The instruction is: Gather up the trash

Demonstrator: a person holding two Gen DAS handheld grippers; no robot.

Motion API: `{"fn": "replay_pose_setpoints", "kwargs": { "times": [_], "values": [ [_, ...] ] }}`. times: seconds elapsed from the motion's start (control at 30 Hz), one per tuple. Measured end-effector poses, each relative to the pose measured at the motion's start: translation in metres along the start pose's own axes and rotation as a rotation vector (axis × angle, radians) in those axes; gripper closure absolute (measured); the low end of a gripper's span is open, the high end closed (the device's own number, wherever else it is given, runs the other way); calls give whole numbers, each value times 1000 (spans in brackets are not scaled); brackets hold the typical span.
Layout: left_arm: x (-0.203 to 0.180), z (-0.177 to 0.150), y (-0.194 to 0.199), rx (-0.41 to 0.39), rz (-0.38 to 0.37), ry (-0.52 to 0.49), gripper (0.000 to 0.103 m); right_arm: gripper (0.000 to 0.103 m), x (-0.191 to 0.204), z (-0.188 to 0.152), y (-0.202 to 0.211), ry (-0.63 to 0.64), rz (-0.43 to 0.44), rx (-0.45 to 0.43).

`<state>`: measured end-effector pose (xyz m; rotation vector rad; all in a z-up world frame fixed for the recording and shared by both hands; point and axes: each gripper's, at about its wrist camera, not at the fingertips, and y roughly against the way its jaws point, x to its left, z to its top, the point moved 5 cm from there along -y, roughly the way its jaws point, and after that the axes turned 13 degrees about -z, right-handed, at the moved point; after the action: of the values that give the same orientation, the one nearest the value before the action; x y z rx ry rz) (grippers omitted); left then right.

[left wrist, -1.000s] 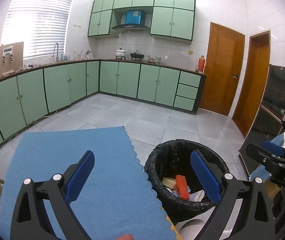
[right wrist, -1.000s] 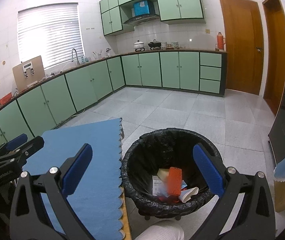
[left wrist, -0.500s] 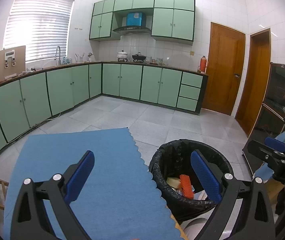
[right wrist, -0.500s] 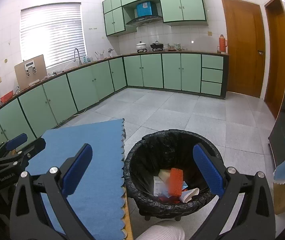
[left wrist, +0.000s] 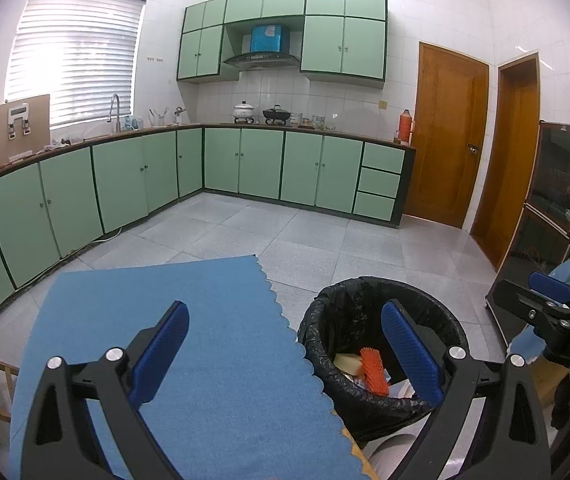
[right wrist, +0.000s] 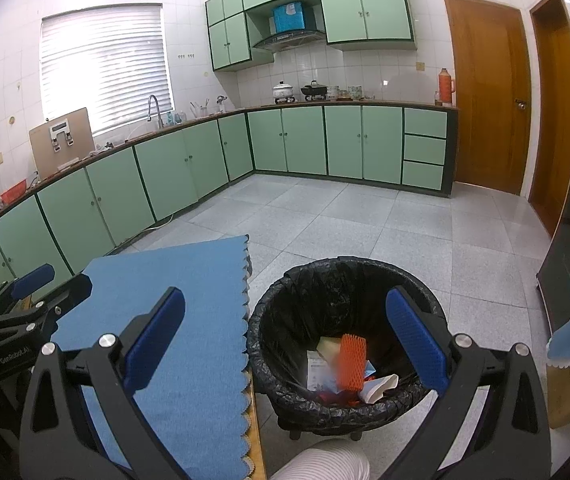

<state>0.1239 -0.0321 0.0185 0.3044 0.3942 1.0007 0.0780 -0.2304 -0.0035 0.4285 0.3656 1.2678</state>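
- Both tongs hang empty with jaws spread wide: the left tongs (left wrist: 283, 344) over the blue cloth (left wrist: 189, 344) that covers the counter, the right tongs (right wrist: 285, 328) above the black-lined trash bin (right wrist: 345, 280) on the floor beside it.
- The collected trash lies in the bin: an orange foam net sleeve (right wrist: 351, 362), a pale yellowish piece (left wrist: 347, 362), a white printed packet (right wrist: 317, 368) and crumpled white paper (right wrist: 381, 388).
- No trash shows on the visible cloth; the job looks near done or done.
- Risks, as judged: the bin stands tight against the counter edge, so a low swing of either tongs could snag the loose liner or nudge the bin; the light net sleeve, sitting high on the pile, could spring out if more is pushed in.
- The near strip of counter beneath both tongs is cut off, so leftover scraps there cannot be ruled out.
- The net sleeve is blurred in the right view; the bin's bottom layers are hidden.
- A striped sleeve (right wrist: 325, 464) shows only at the frame's bottom edge.
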Motion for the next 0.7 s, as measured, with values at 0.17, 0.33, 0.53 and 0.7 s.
{"fn": "replay_pose_setpoints", "kwargs": {
  "times": [0.17, 0.33, 0.53, 0.7],
  "values": [
    [0, -1, 0, 3, -2, 3, 8, 5, 0, -2, 0, 1, 0, 0],
    [1, 0, -1, 4, -2, 4, 8, 5, 0, -2, 0, 1, 2, 3],
    [2, 0, -1, 6, -3, 5, 8, 5, 1, -3, 0, 1, 2, 3],
    [3, 0, -1, 6, -2, 6, 8, 5, 1, -3, 0, 2, 2, 3]
  ]
}}
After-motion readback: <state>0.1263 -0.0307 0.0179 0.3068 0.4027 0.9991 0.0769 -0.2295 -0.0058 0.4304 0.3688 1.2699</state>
